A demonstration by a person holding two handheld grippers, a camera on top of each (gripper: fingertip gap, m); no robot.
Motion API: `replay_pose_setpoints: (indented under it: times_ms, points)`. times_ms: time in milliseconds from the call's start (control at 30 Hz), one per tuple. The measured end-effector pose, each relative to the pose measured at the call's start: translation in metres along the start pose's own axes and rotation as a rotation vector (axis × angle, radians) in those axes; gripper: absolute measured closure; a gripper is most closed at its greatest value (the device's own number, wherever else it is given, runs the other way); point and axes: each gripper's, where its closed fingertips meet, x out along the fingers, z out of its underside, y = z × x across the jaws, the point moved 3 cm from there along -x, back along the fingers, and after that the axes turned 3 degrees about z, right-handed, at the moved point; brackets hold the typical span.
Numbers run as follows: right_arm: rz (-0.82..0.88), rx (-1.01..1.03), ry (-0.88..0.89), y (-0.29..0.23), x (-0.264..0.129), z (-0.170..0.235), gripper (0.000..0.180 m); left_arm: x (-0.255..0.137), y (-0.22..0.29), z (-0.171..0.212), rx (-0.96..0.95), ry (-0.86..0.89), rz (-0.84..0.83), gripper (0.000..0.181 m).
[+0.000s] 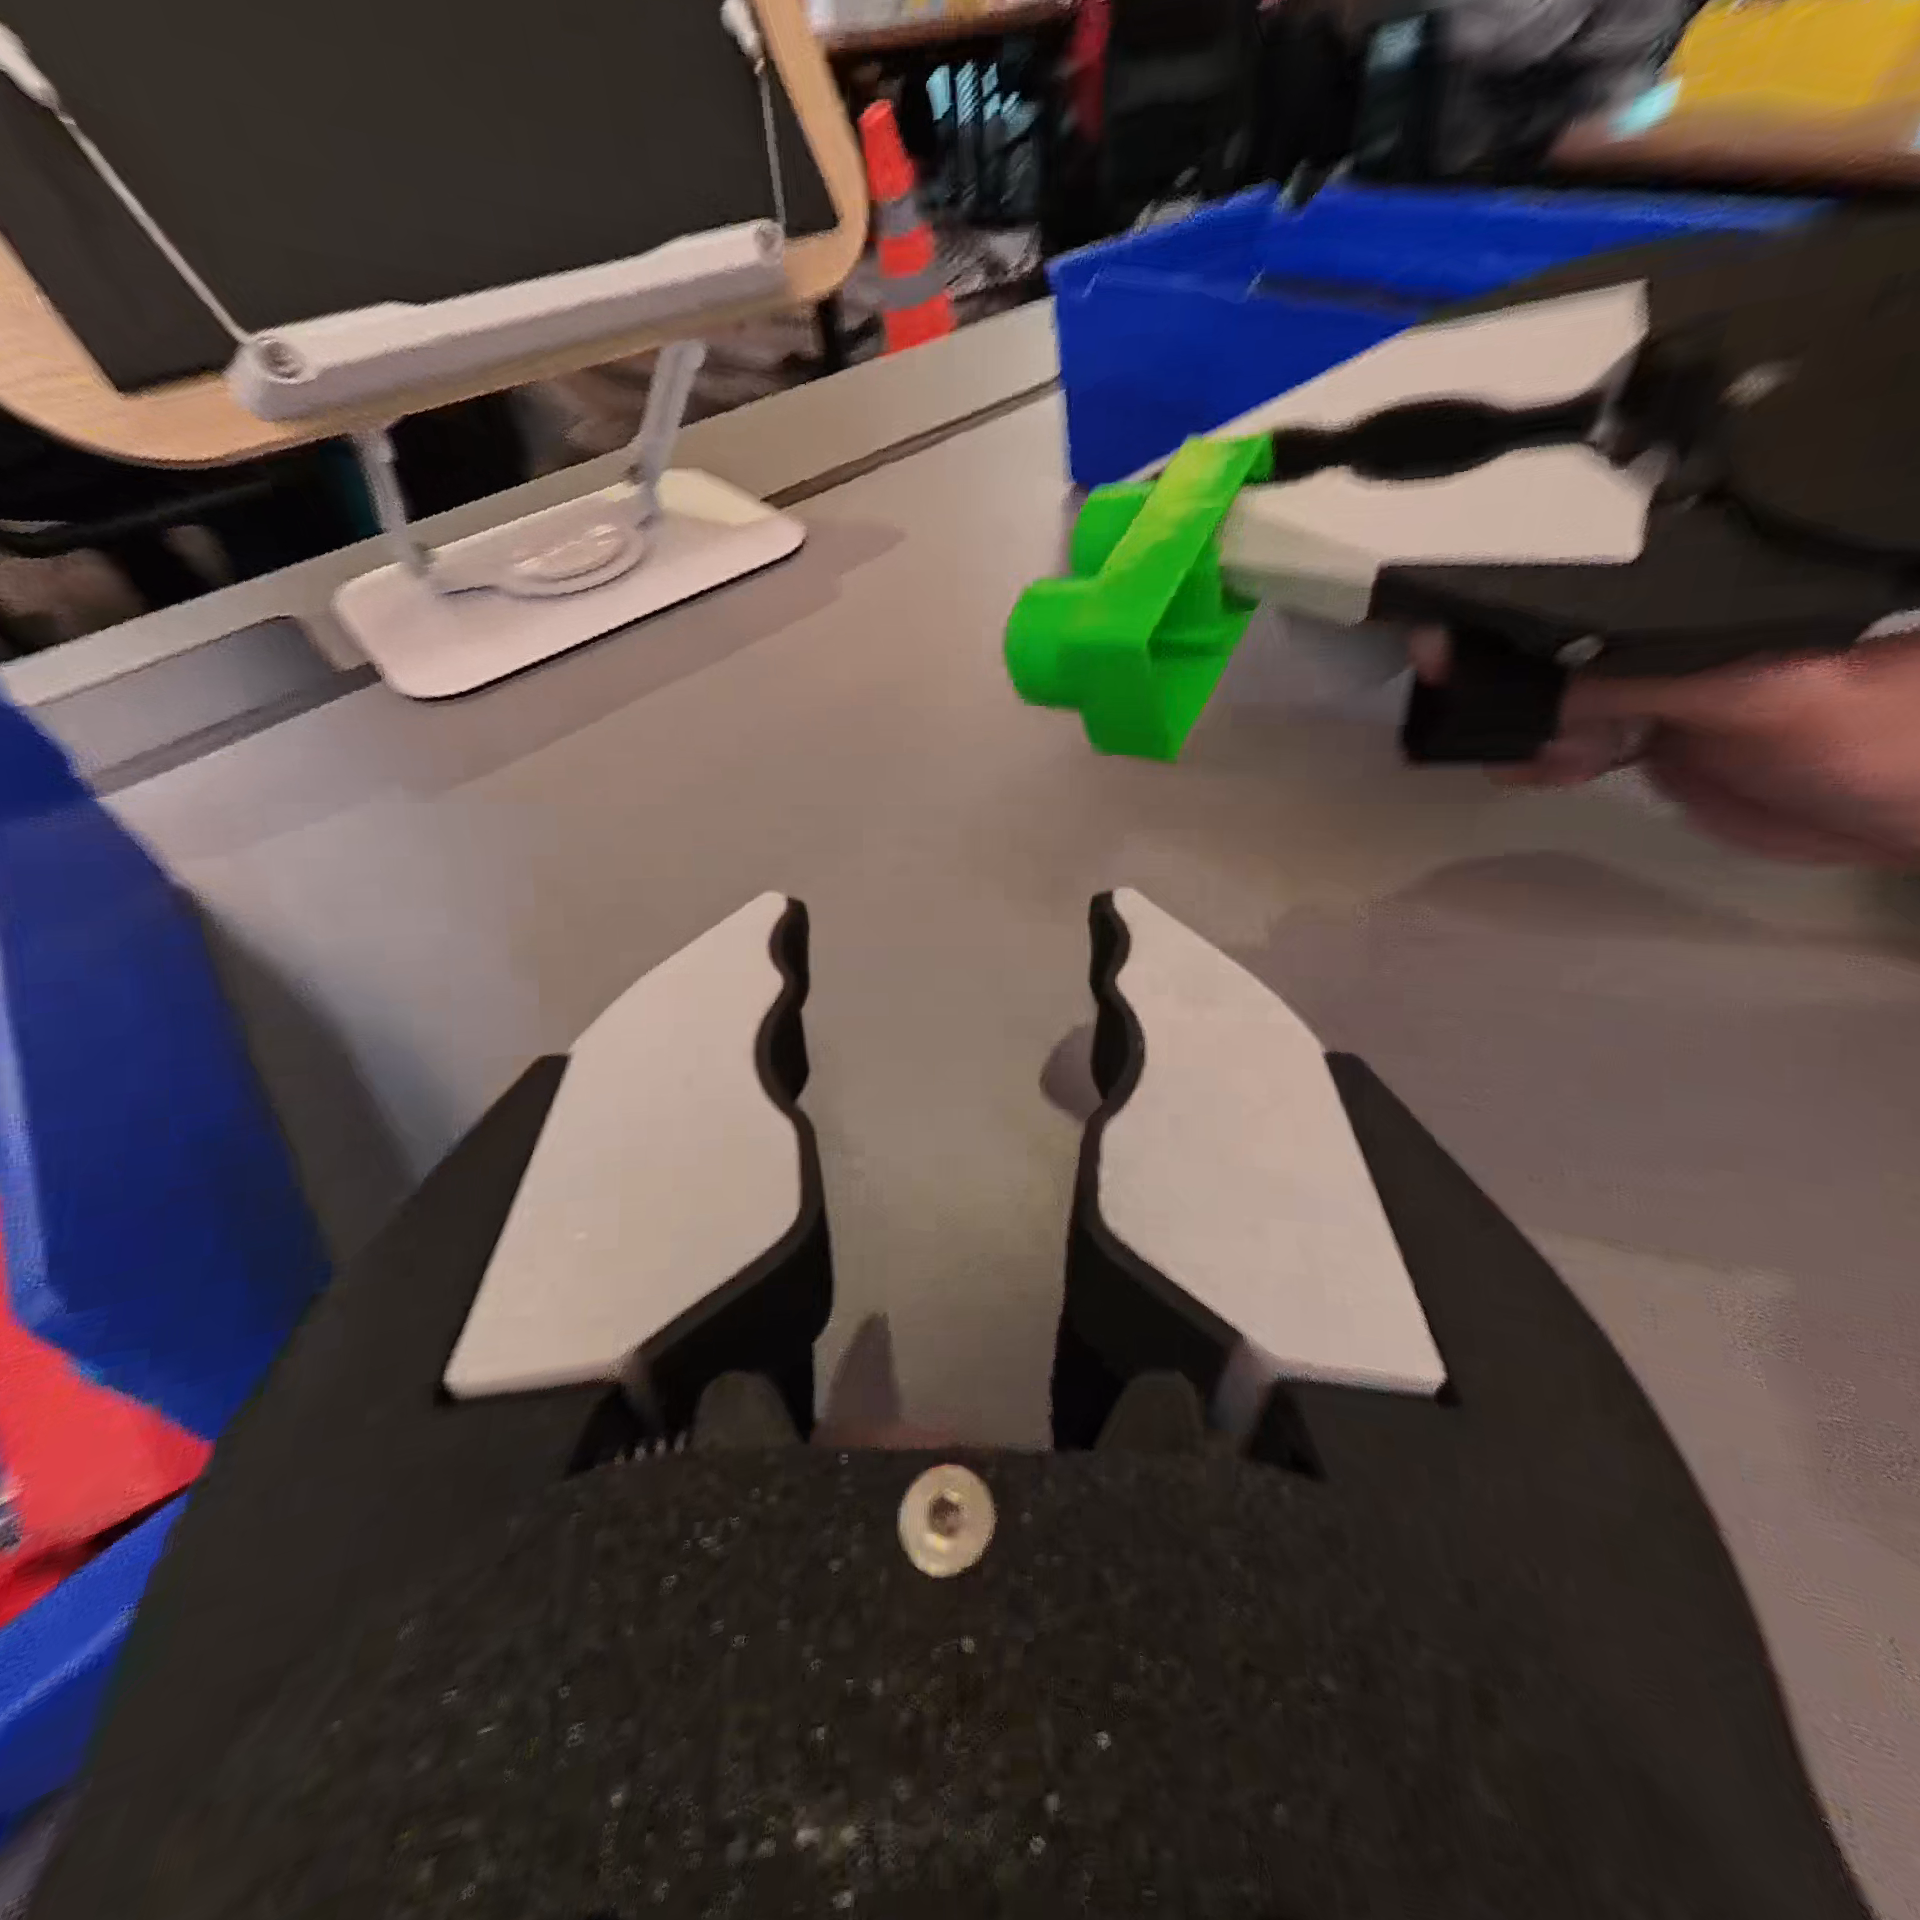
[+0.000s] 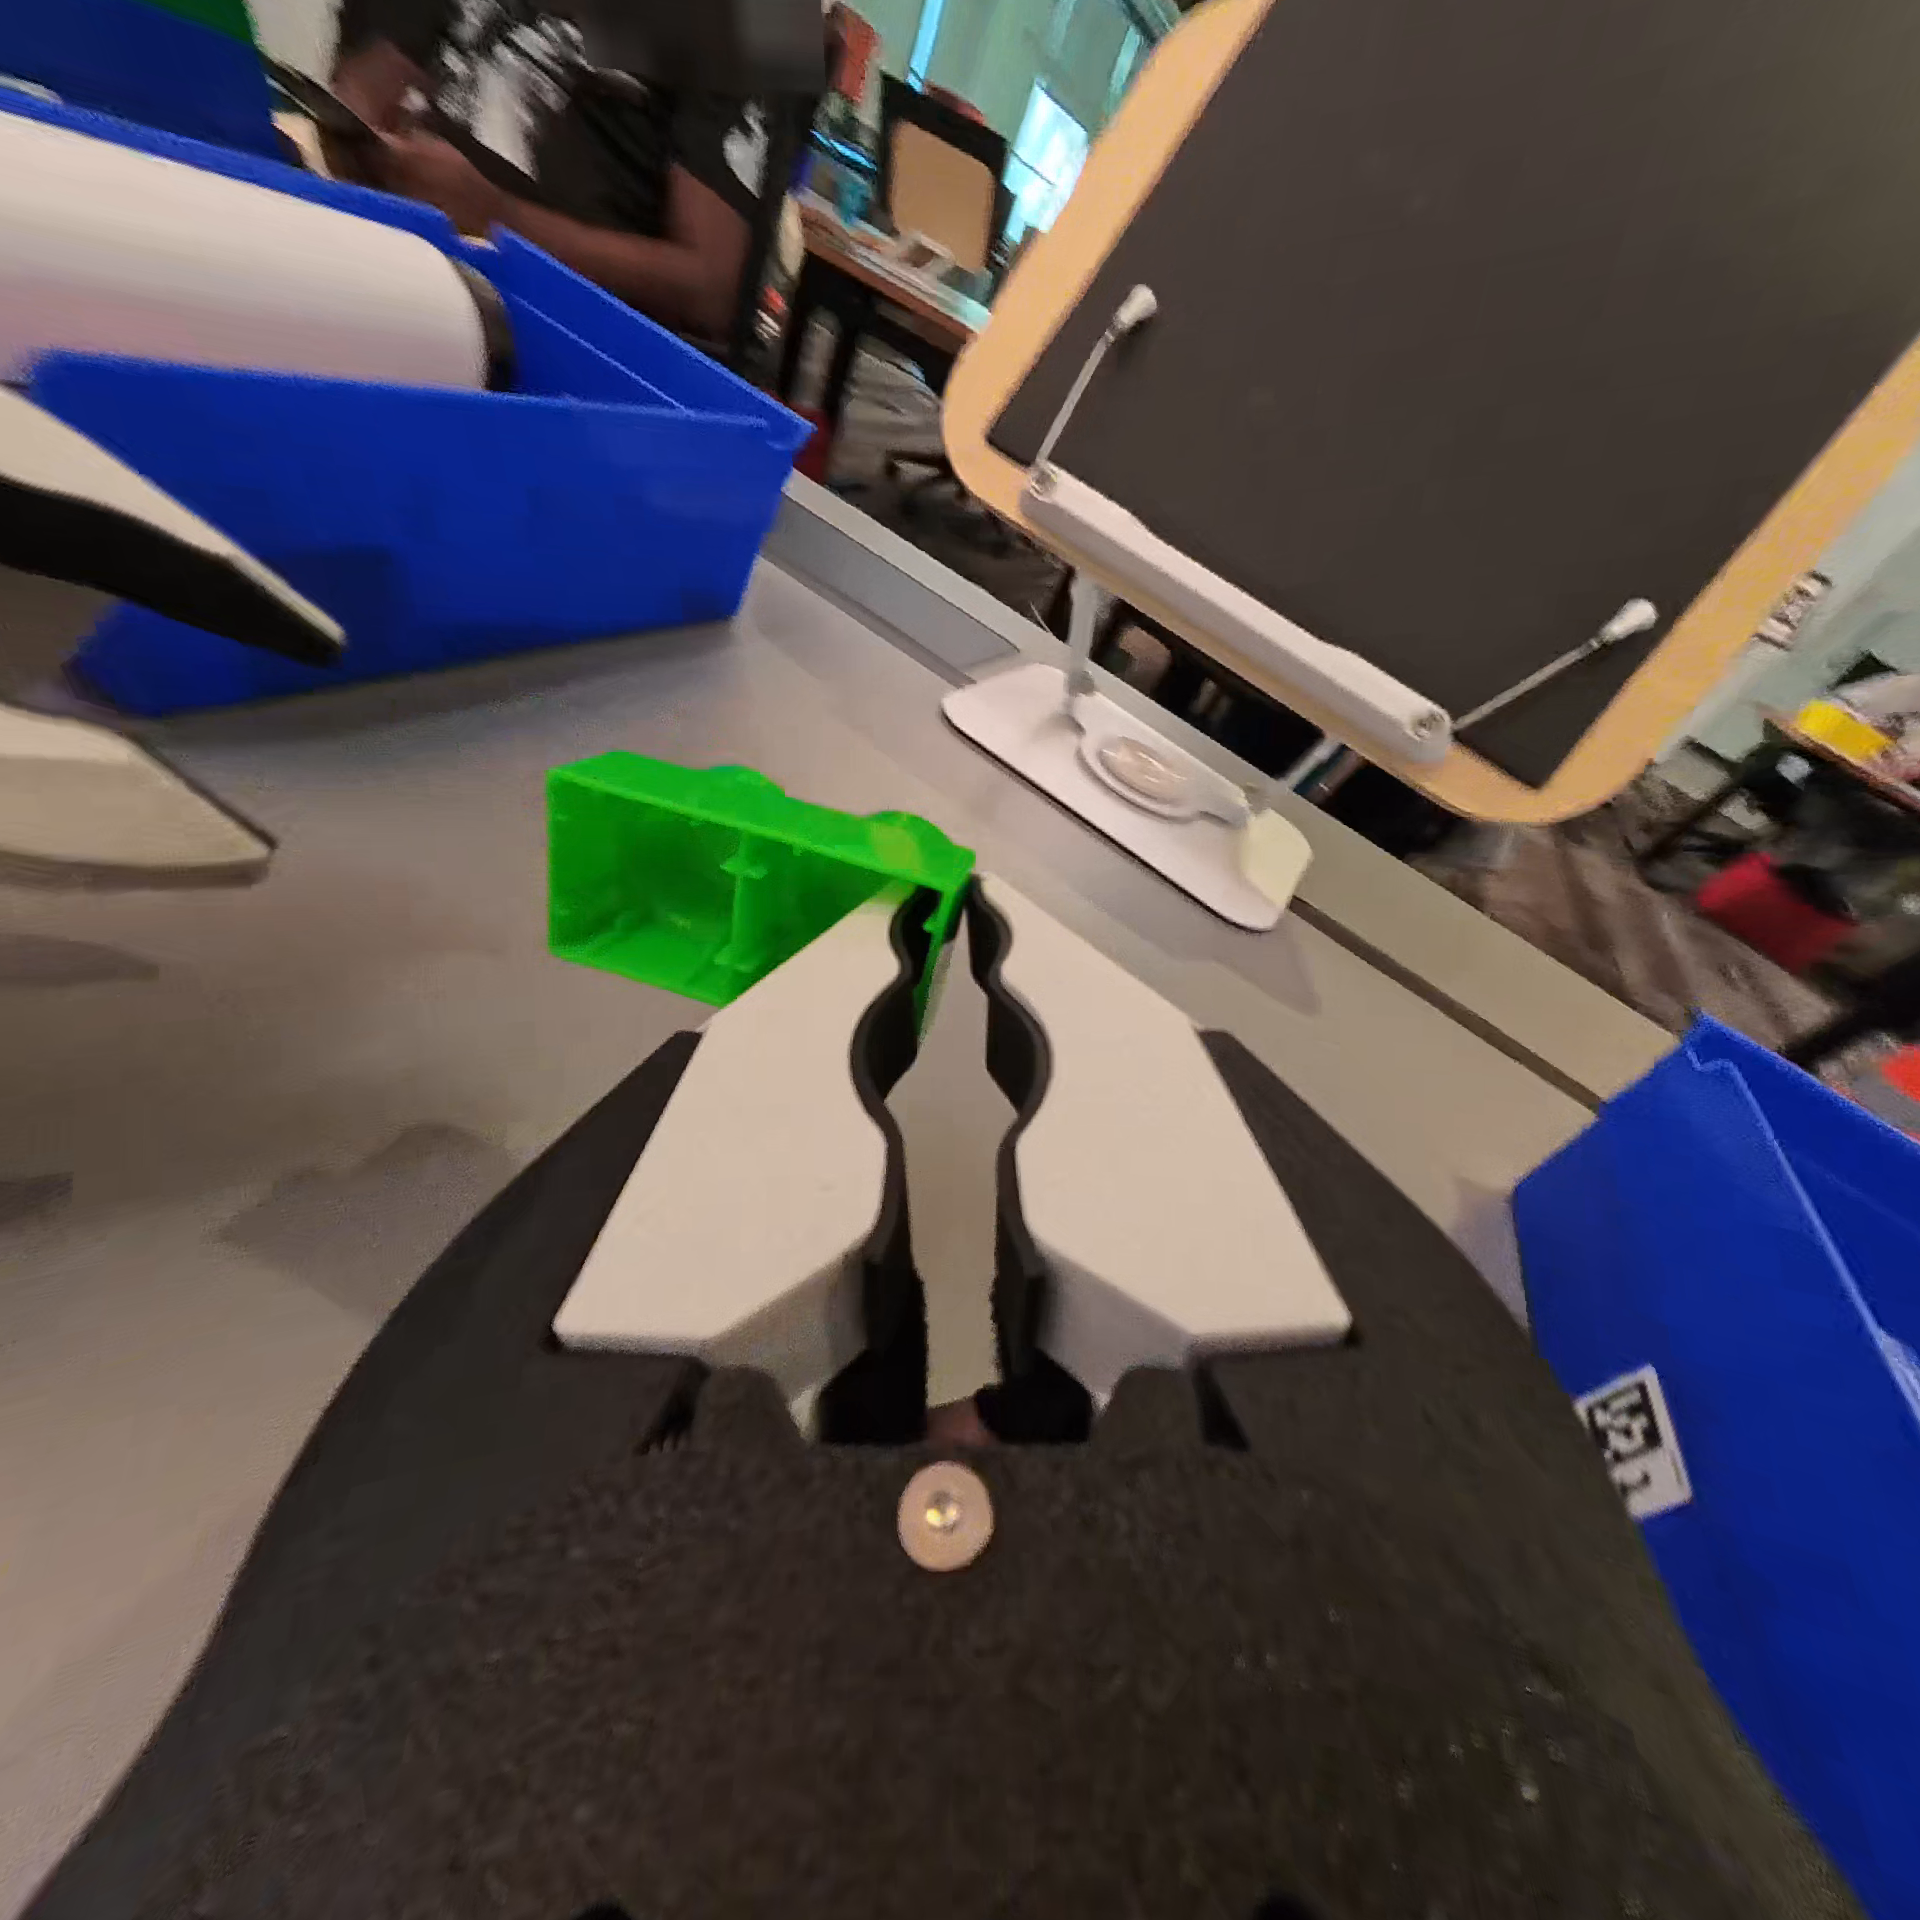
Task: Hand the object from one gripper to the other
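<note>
Left wrist view, left gripper (image 1: 945, 914): pale grey fingers (image 1: 665, 1143) with wavy black inner pads, spread apart, nothing between them, poised over the matte grey counter (image 1: 831, 831).
Left wrist view, object: bright green hollow plastic moulded block (image 1: 1127, 613) at 1 o'clock, held off the counter, pinched at one thin edge by the right gripper (image 1: 1247, 499) reaching in from 3 o'clock.
Left wrist view, surroundings: blue plastic bin (image 1: 1143, 343) at 1 o'clock; dark panel with rounded pale wood frame (image 1: 810, 135) on a white metal stand at 11 o'clock.
Right wrist view, right gripper (image 2: 940, 914): fingertips closed on a thin green wall at the block's right end; rest of the pads gapped.
Right wrist view, object (image 2: 675, 883): open side shows thin walls and inner ribs; box-like, smooth, hard-edged; jutting toward 10 o'clock from the tips.
Right wrist view, left gripper's fingers (image 2: 166, 561): at 9 o'clock, apart from the block.
Handling, judged: probably light and stiff; smooth plastic, likely slippery; thin walls may flex or pivot in a tip pinch.
Where to take hold, judged: free far end, across two opposite flat walls, well clear of the pinched edge.
</note>
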Motion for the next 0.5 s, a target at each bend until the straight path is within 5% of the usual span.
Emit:
replay_pose_setpoints:
  times_ms: [267, 500]
  points:
    - [0.069, 0.176, -0.140, -0.029, 0.005, 0.005, 0.175, 0.011, 0.008, -0.003, -0.217, 0.025, -0.168, 0.136]
    - [0.022, 0.246, -0.167, -0.048, 0.006, 0.005, 0.175, 0.014, 0.006, -0.002, -0.227, 0.031, -0.177, 0.143]
